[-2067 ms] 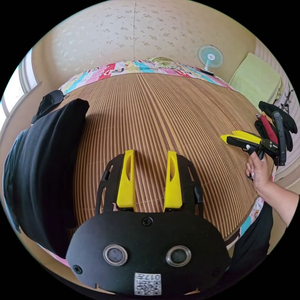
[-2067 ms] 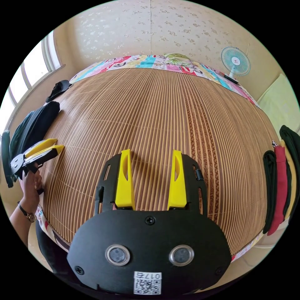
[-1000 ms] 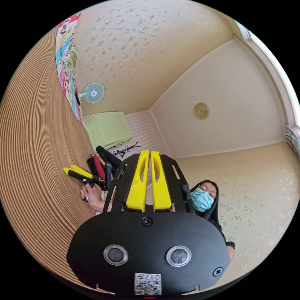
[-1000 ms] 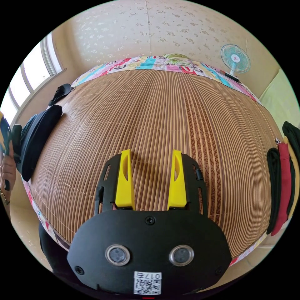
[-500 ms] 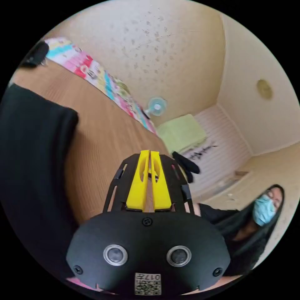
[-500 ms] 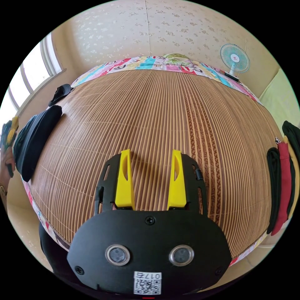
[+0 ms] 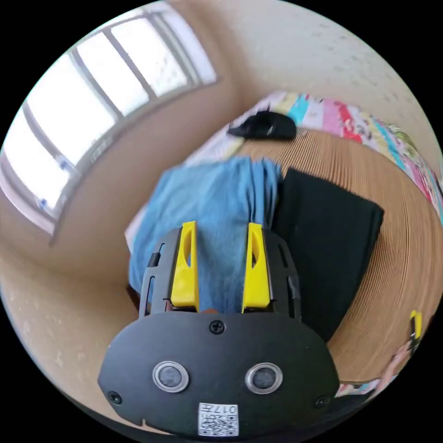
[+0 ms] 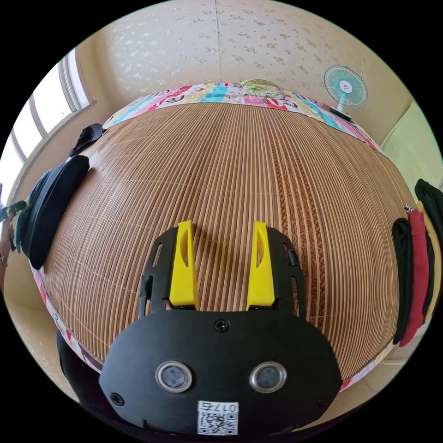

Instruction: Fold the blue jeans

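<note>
The blue jeans (image 7: 207, 203) lie bunched at the left edge of the bamboo mat (image 7: 406, 249), close under a window. My left gripper (image 7: 219, 227) is open right over them, and blue cloth shows between its yellow jaws; whether the jaws touch it I cannot tell. A folded black garment (image 7: 325, 240) lies against the jeans on the mat side. My right gripper (image 8: 221, 226) is open above the bare middle of the mat (image 8: 240, 157), holding nothing. The right gripper (image 7: 415, 323) also peeks in at the far right of the left gripper view.
A small black item (image 7: 265, 127) lies at the mat's far corner. Folded black and red clothes (image 8: 415, 263) are stacked at the right edge. A fan (image 8: 346, 87) stands at the back right, and a patchwork quilt (image 8: 221, 92) borders the mat's far side.
The left gripper has swung from pointing up into the room down to the jeans at the left edge, and its jaws have gone from shut to open. The right gripper has stayed put.
</note>
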The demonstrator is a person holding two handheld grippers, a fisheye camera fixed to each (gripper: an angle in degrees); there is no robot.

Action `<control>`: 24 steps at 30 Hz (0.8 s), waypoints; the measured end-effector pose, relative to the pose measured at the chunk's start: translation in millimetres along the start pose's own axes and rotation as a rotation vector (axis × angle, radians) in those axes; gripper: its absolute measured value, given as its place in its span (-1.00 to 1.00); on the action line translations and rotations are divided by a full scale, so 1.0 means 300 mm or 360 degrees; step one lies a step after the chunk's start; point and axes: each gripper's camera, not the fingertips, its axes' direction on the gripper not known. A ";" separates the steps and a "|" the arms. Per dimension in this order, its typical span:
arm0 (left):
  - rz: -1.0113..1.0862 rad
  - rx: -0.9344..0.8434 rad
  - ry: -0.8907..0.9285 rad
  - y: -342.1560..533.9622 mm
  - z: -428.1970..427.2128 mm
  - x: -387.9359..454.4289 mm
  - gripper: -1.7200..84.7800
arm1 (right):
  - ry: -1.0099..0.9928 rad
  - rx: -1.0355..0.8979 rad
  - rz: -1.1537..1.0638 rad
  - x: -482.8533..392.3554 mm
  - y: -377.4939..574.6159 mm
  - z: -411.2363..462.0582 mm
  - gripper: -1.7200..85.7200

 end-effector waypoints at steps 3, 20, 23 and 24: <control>-0.0356 0.0145 0.0475 0.066 -0.040 -0.148 -0.80 | 0.0002 0.0005 0.0000 0.002 -0.005 0.004 -0.56; 0.1459 -0.0398 0.2374 0.653 -0.432 0.894 -0.92 | -0.0309 -0.0006 0.0191 0.157 -0.030 0.032 -0.95; 0.1884 -0.0812 0.2083 1.093 -0.284 1.134 -0.88 | -0.0350 0.0035 0.0172 0.164 -0.022 0.023 -0.95; 0.1972 -0.0869 0.1991 1.253 -0.220 1.169 -0.88 | -0.0371 0.0059 0.0169 0.169 -0.018 0.019 -0.95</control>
